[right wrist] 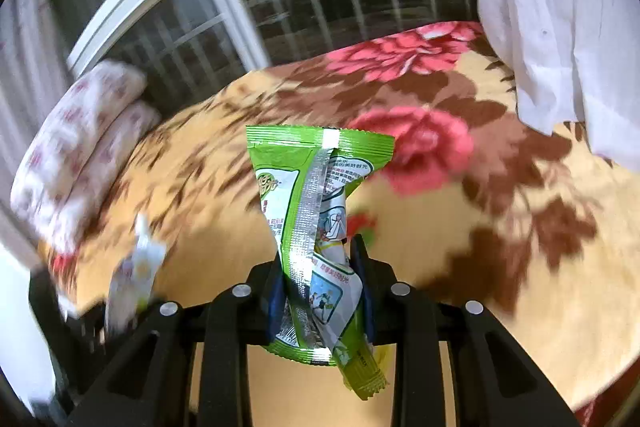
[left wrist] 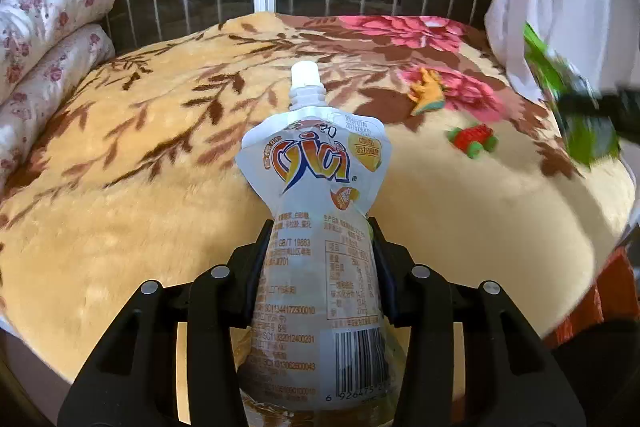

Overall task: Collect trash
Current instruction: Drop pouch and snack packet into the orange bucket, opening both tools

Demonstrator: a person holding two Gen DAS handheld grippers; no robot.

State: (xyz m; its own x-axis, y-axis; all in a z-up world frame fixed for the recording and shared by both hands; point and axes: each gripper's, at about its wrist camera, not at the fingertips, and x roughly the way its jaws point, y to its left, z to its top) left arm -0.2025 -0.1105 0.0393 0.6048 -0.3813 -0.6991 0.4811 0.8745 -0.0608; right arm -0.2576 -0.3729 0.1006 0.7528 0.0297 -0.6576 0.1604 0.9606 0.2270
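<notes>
Left to right across the bed. Far beyond and to the left of the left claw (left wrist: 322, 227), two rolled floral quilts (left wrist: 44, 39) lie stacked at the window end of the bed. The left claw is closed partway on a white spouted drink pouch (left wrist: 316, 227); its two pads press the pouch's waist, and the capped spout stands upright ahead of the fingertips, above the floral blanket (left wrist: 160, 167). Ahead and to the right of this claw, two small items lie on the blanket: a yellow-orange scrap (left wrist: 427, 94), too small to identify, and nearer, a red-and-green piece (left wrist: 472, 141) that may be a toy or a wrapper.

The right claw (right wrist: 320, 263) is clamped on a green snack wrapper (right wrist: 316, 203); the wrapper is crumpled between the pads, its crimped top edge rising ahead of the fingertips and its lower end hanging behind them. In the left wrist view the same wrapper appears blurred at the far right, held clear of the bed. A white curtain (right wrist: 560, 27) hangs beyond and to the right of the right claw.

Step in hand, as judged: both pieces of trash are gripped and lifted clear, so this is the carry. No bin or bag is visible. The next move calls for bringing each claw over a receptacle and opening the pads so the pouch and wrapper drop in; the two small items then need checking.
</notes>
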